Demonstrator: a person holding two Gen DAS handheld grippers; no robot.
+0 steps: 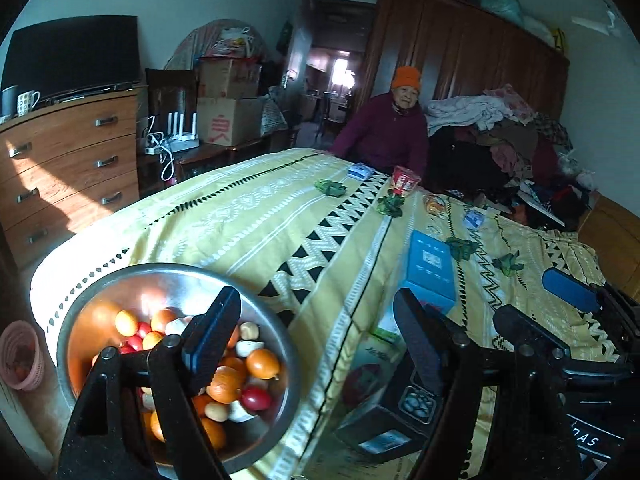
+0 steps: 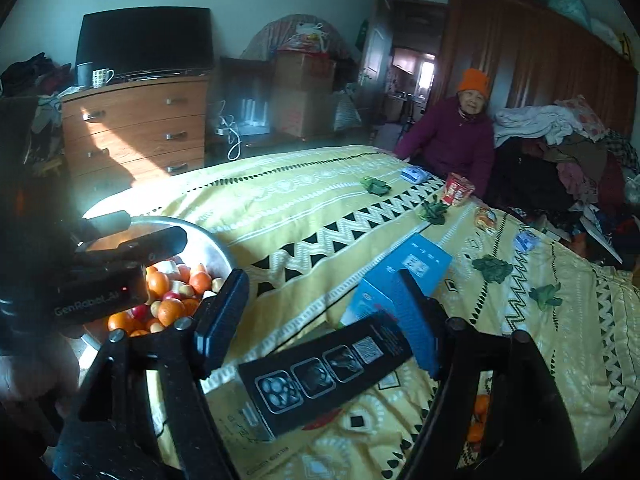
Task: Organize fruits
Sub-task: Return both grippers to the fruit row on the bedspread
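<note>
Your left hand-held gripper (image 1: 316, 336) is spread with nothing between its fingers, hovering beside the metal bowl (image 1: 100, 292) of fruits (image 1: 262, 363) at the near corner of the bed (image 1: 248, 216). Your right hand-held gripper (image 2: 320, 320) is spread too, empty above a black box (image 2: 320, 376) and a blue box (image 2: 416, 264) lying on the yellow bedspread.

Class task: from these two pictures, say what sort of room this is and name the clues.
Most likely a lived-in bedroom: a bed under a yellow patterned cover, a tall brown wooden wardrobe and a wooden chest of drawers.
</note>
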